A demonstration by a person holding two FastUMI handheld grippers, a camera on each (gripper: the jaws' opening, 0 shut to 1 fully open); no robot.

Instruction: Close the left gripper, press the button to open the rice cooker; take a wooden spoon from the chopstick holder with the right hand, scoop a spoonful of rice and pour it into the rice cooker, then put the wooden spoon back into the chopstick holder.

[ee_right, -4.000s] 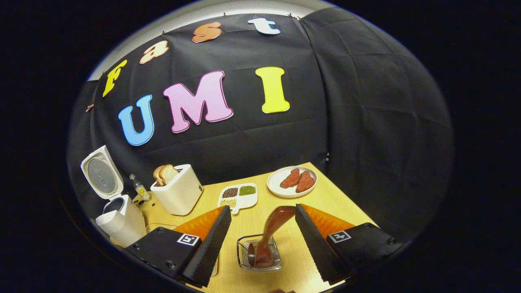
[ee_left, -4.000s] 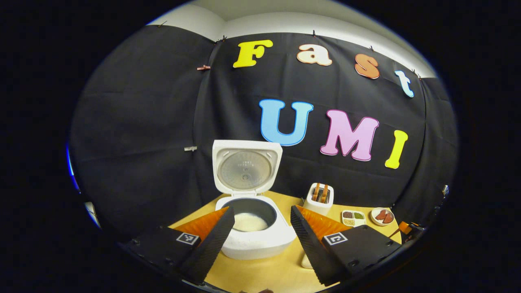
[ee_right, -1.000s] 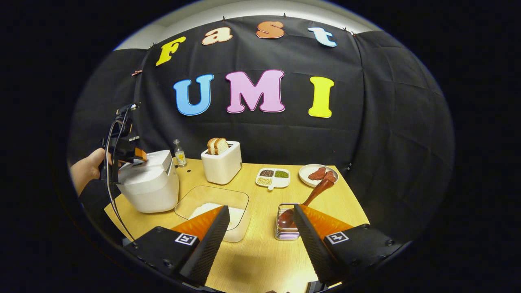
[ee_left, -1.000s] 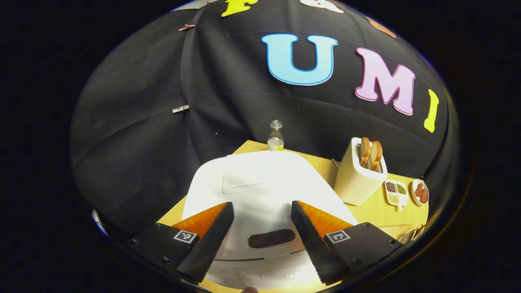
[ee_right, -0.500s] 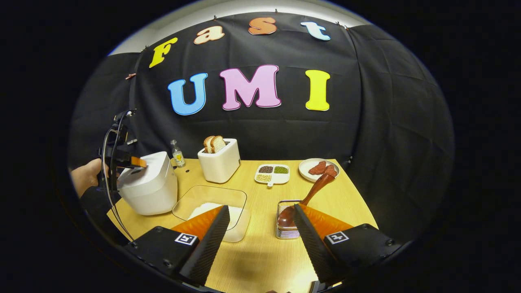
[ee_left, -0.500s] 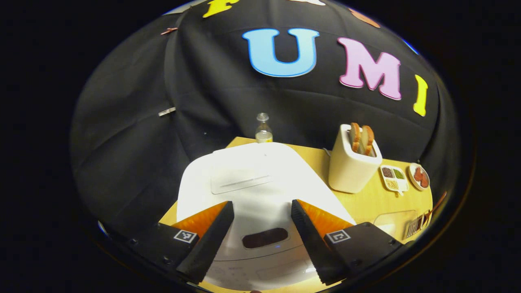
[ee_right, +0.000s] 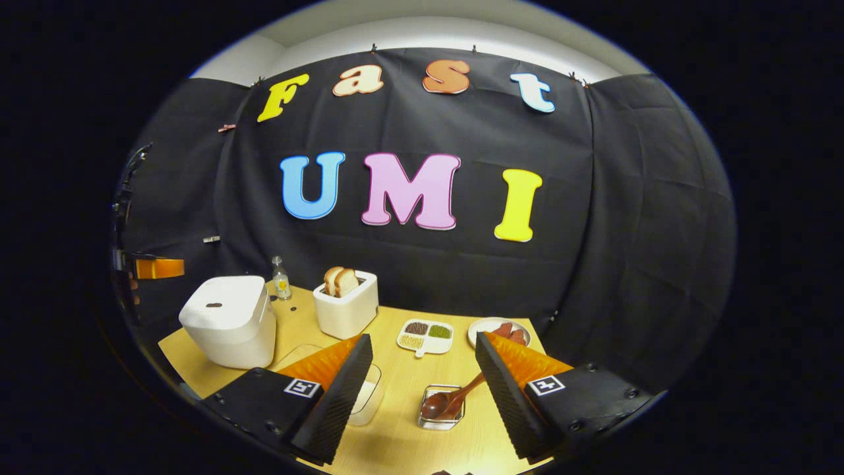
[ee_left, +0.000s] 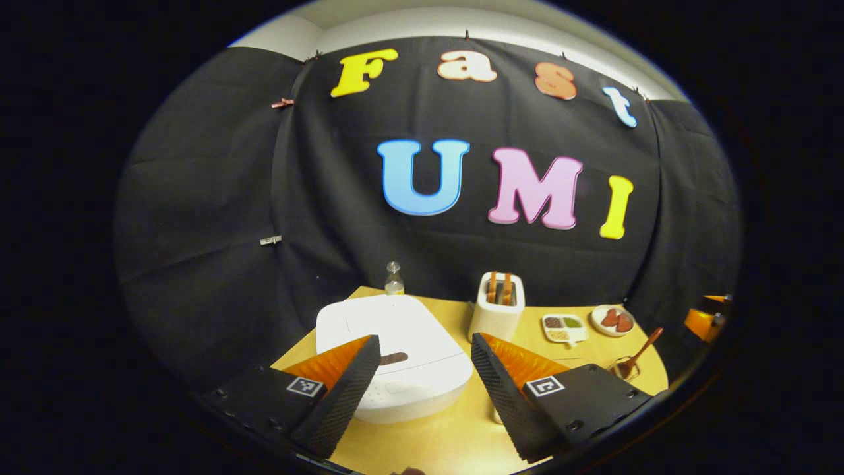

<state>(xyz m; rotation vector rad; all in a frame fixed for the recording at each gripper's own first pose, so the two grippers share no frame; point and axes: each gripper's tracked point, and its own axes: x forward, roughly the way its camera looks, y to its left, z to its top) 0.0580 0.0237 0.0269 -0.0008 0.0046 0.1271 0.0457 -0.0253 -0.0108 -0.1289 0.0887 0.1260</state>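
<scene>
The white rice cooker (ee_left: 402,369) (ee_right: 227,320) stands on the table's left side with its lid down. My left gripper (ee_left: 425,339) hovers open in front of it, a little back from the lid, and holds nothing. It also shows at the far left edge (ee_right: 148,267) of the right gripper view. The wooden spoon (ee_right: 455,398) (ee_left: 638,355) leans in the clear chopstick holder (ee_right: 440,417). My right gripper (ee_right: 422,338) is open just above and behind that holder, with nothing between its fingers. The glass rice container (ee_right: 369,389) is partly hidden behind one finger.
On the wooden table (ee_right: 395,442) a toaster with bread (ee_right: 344,303) (ee_left: 498,307) stands at the back, beside a small bottle (ee_right: 281,279). A divided dish of beans (ee_right: 423,335) and a plate of red slices (ee_right: 498,328) lie to the right.
The cooker lid, open four seconds ago, is down. My left gripper has drawn back and up from the lid. My right gripper has pulled back; the spoon rests in the holder.
</scene>
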